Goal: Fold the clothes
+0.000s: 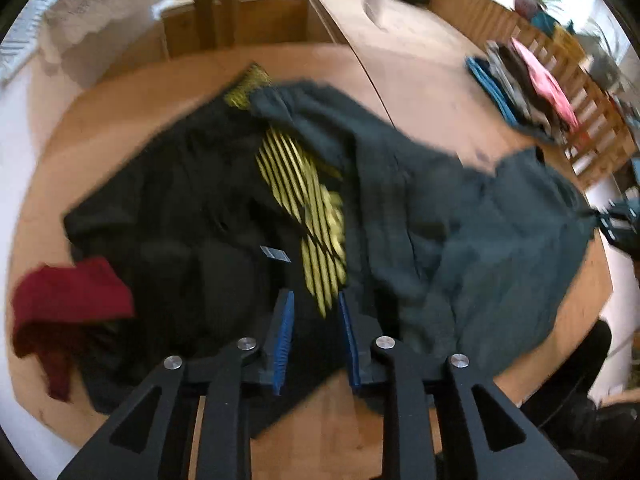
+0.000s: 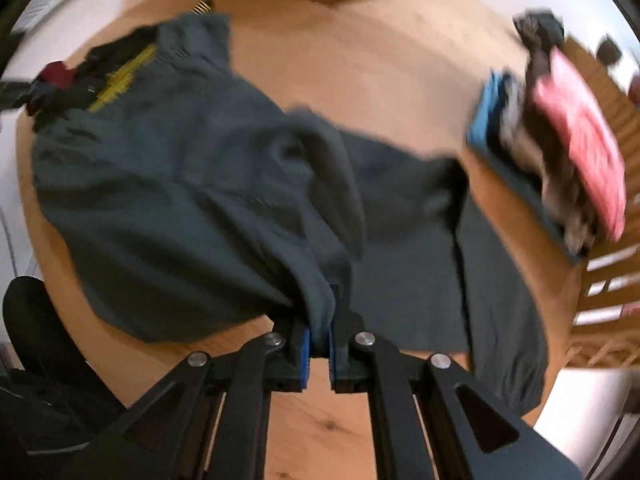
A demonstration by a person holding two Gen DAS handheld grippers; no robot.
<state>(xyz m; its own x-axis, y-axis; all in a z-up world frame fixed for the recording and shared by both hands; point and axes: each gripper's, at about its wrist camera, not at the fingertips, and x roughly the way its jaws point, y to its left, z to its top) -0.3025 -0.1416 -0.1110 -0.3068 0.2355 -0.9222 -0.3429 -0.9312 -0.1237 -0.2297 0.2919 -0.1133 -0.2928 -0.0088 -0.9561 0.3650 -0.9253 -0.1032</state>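
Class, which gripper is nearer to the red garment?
Left. The left gripper hangs open over the black garment beside the red garment; the right gripper, shut on the grey garment, is across the table.

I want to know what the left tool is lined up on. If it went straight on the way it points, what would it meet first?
Most likely the black garment with yellow stripes, which lies directly ahead of the open left tool; depth is hard to judge.

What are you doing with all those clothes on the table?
Folding laundry. The right gripper is shut on a bunch of the grey garment spread over the table. The left gripper is open above the black shirt with yellow stripes. A folded pile sits at the table's far side.
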